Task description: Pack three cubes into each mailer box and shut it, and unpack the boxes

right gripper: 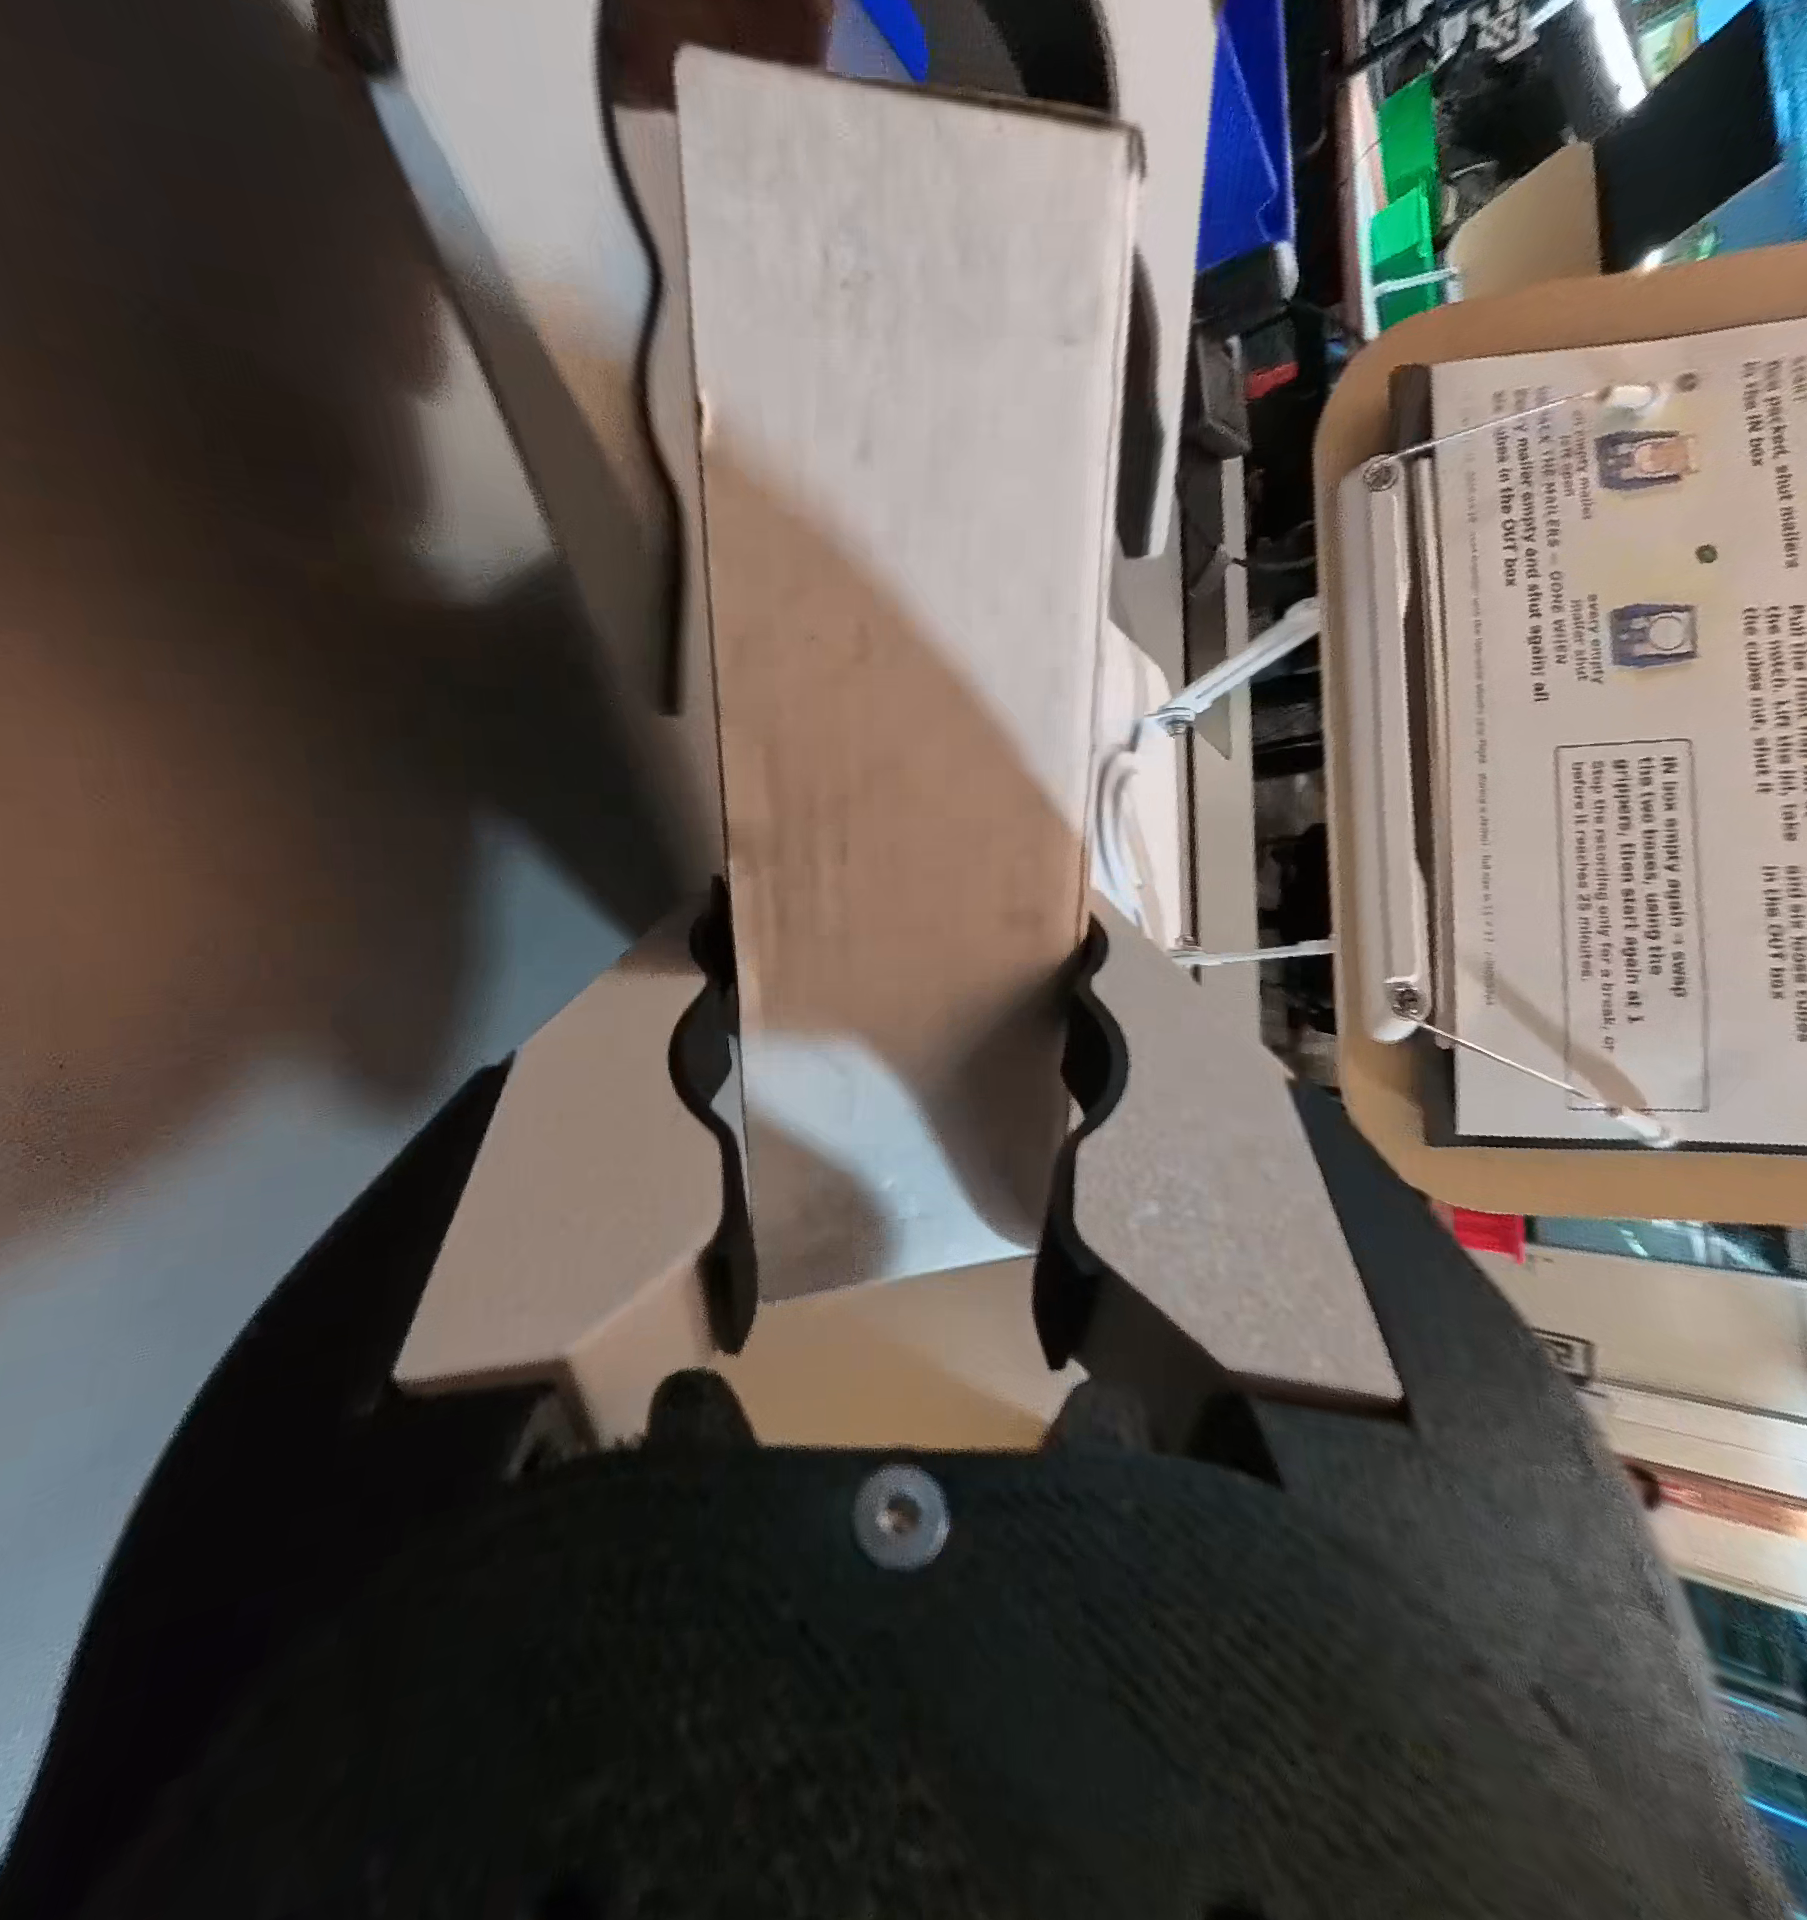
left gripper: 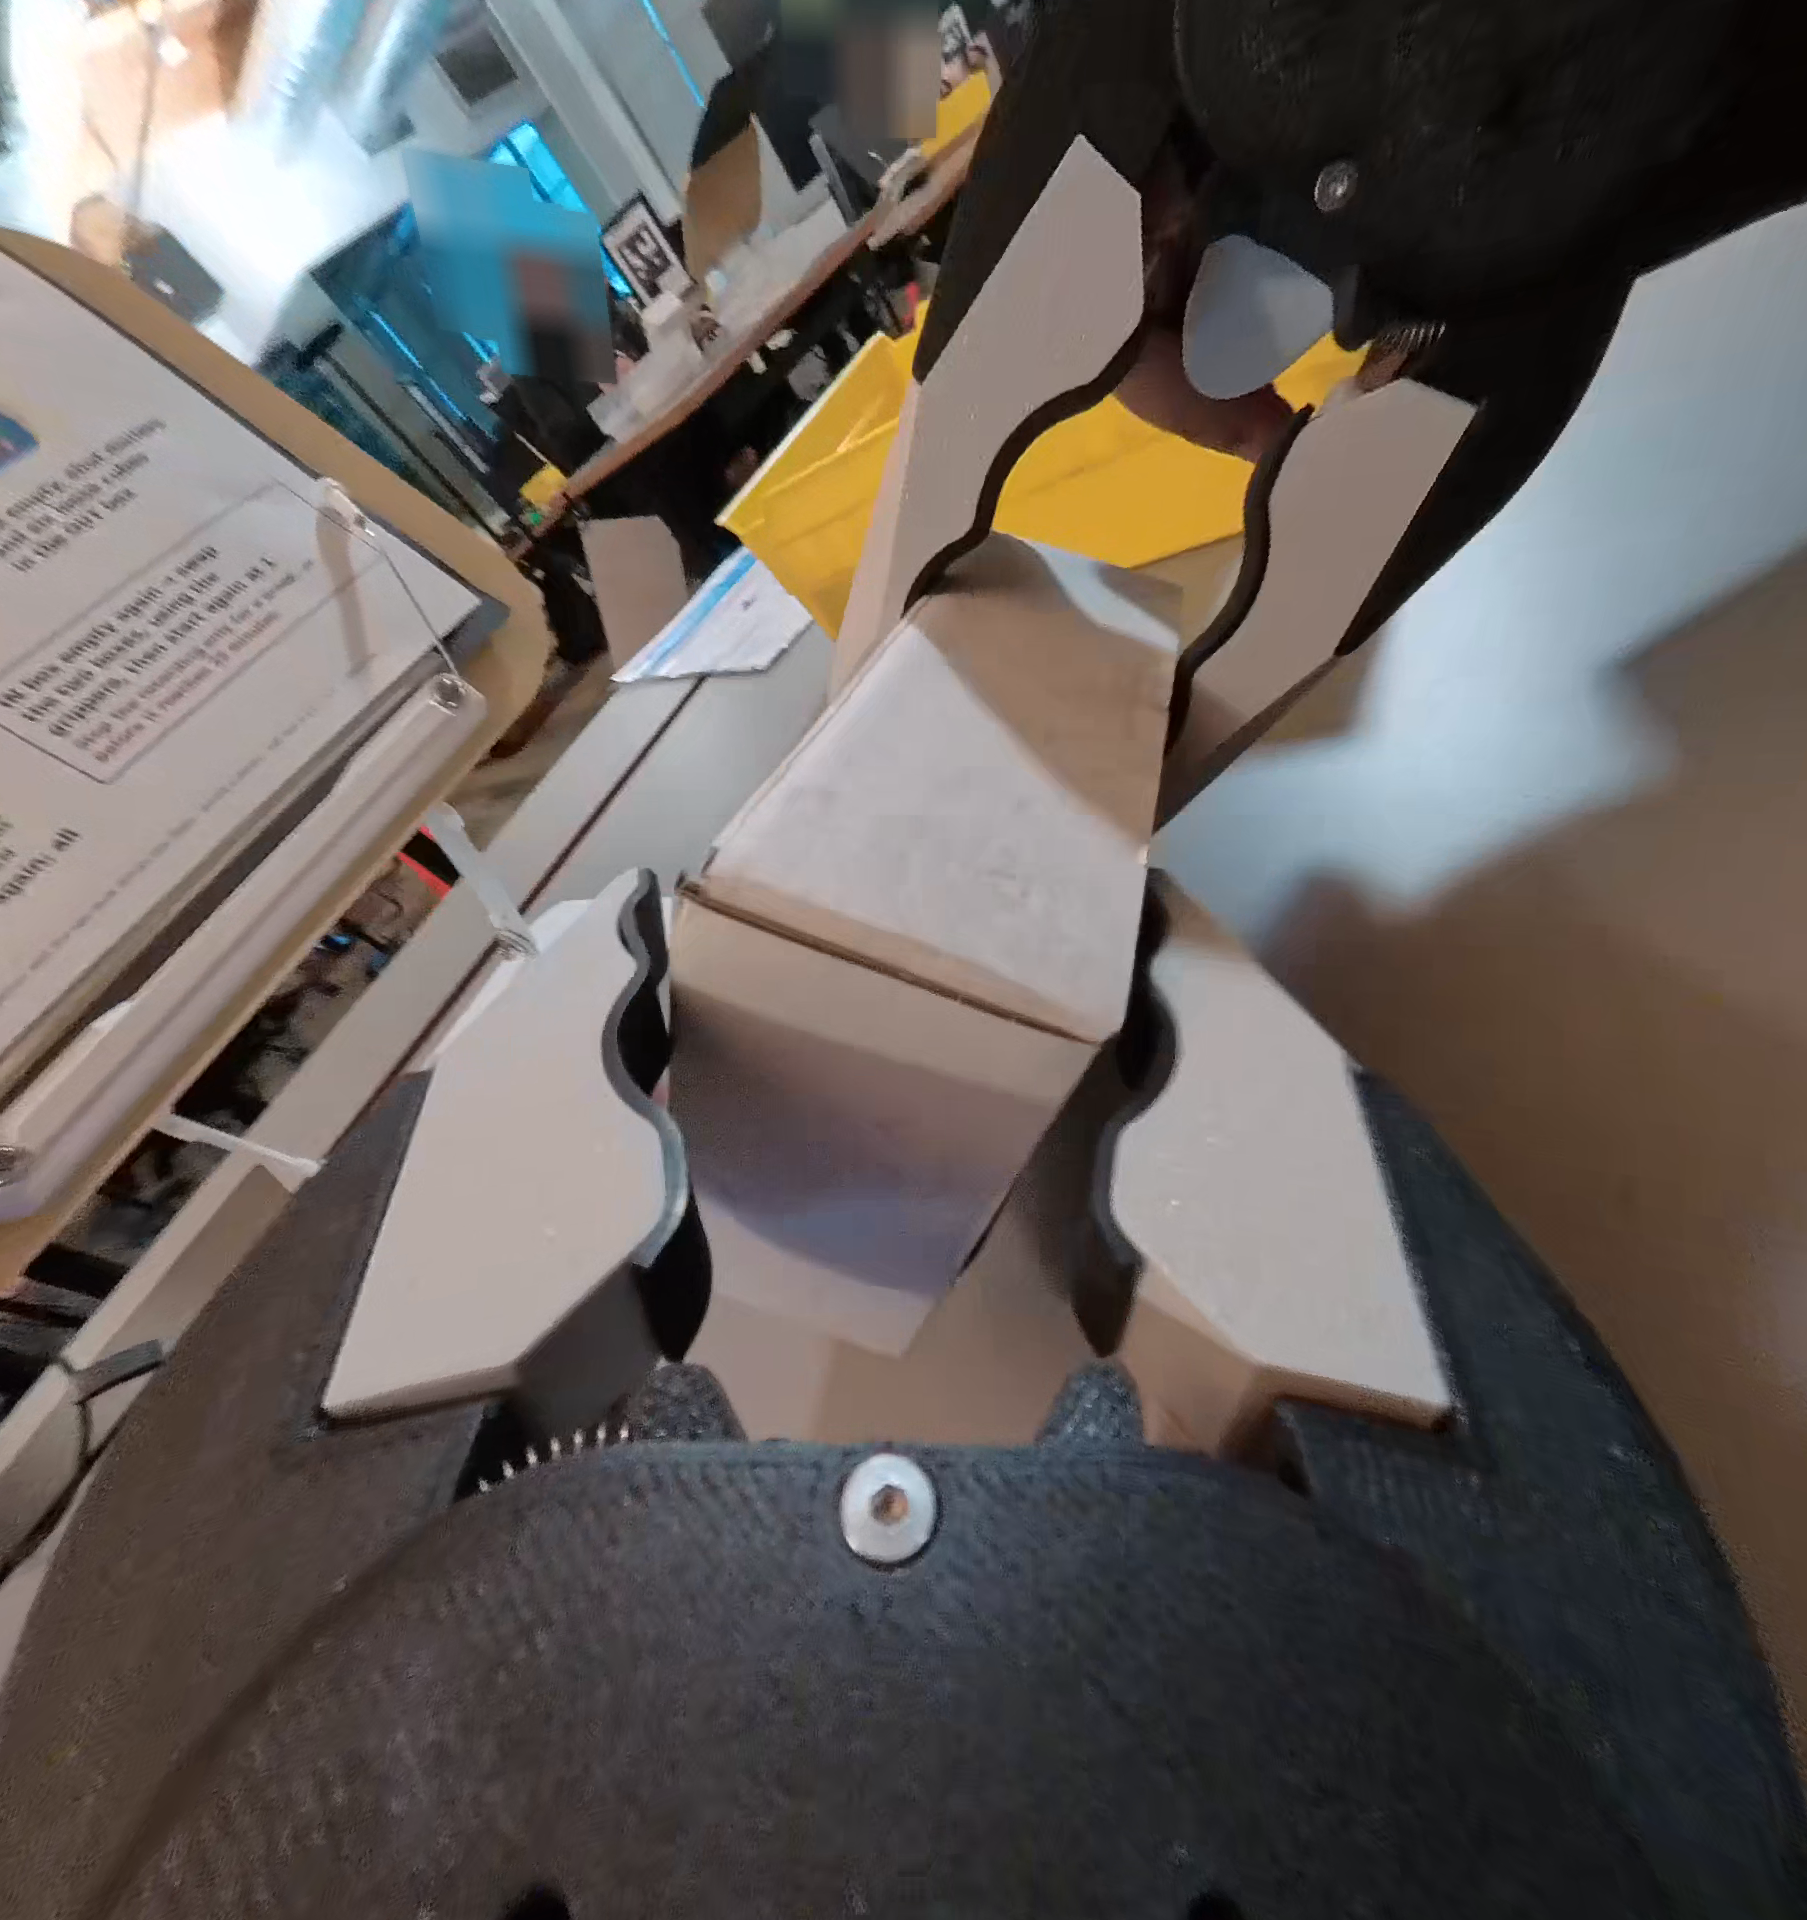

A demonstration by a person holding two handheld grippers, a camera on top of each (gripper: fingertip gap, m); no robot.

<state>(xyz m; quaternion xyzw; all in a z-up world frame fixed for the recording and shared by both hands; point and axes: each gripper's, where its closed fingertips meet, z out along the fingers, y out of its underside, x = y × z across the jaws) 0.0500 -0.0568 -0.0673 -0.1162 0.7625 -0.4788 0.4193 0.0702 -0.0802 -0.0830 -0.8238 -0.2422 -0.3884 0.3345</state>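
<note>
A shut brown cardboard mailer box is held off the table between both grippers. My left gripper is shut on its near end, one finger on each side. My right gripper comes in from above and far, shut on the other end. In the right wrist view the box runs away from me, with my right gripper clamped on its near end and the left gripper on the far end. No cubes are in view.
A yellow bin stands behind the box. A printed instruction sheet on a stand is close on the left and also shows in the right wrist view. A blue bin lies beyond. A paper sheet lies on the table. The gap from one gripper's tips to the other's is roughly 5 cm.
</note>
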